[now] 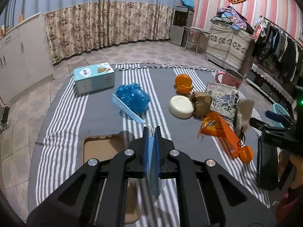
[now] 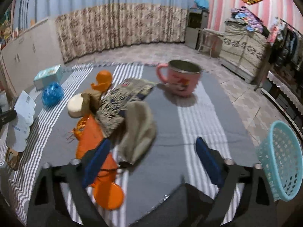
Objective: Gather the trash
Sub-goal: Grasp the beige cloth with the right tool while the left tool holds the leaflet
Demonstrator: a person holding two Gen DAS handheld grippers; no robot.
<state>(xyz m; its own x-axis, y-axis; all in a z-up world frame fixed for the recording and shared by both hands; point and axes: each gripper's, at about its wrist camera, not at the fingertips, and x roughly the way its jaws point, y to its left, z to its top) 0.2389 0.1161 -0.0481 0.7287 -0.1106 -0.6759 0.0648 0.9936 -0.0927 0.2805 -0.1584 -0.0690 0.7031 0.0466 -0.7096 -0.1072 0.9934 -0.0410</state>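
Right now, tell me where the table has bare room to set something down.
Free: the grey stretch between the pink mug and the right gripper, and the cloth between the box and the brown tray. Crowded: the wrappers beside the soap.

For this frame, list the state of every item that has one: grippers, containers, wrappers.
left gripper: shut on the light blue face mask
right gripper: open, nothing between the fingers
pink mug: upright on the cloth, inside not visible
teal basket: tilted at the table's right edge, looks empty
orange wrapper: torn open, lying flat
blue plastic ball: crumpled
light blue box: closed
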